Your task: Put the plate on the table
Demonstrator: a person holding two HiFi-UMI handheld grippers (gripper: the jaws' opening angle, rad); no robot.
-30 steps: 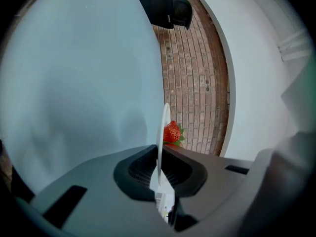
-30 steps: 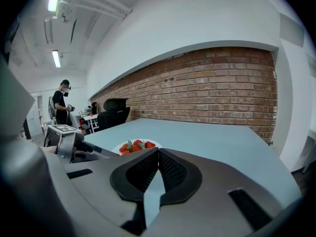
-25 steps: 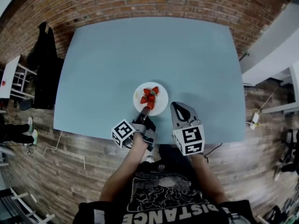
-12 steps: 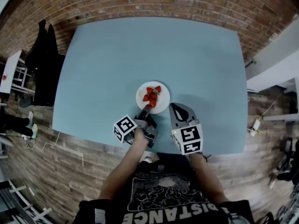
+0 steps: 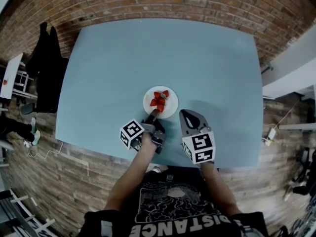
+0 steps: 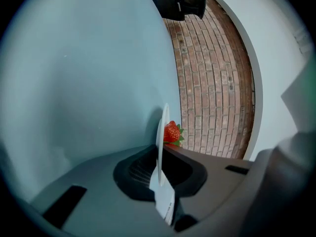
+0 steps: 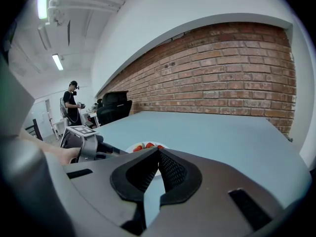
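- Soft, even indoor light falls on the table (image 5: pixel 197 58), with no glare and only faint shadows.
- Strip lights (image 7: pixel 58 61) glow at 10 o'clock in the right gripper view.
- Fisheye distortion bows the brick wall (image 5: pixel 163 1).
- Both gripper views darken at the corners, and their near foreground is blurred.

**A:** Anything shift over the last second?

**B:** Not much. The left gripper (image 5: pixel 153 114) has crept forward. Its black-and-white marker cube (image 5: pixel 132 134) now sits further in over the pale blue table (image 5: pixel 123 58).

**A:** And the round white plate (image 5: pixel 170 108) in its jaws?

**B:** Carried along with it, so it's slightly further from the table's near edge. The head view's framing also swung a touch.
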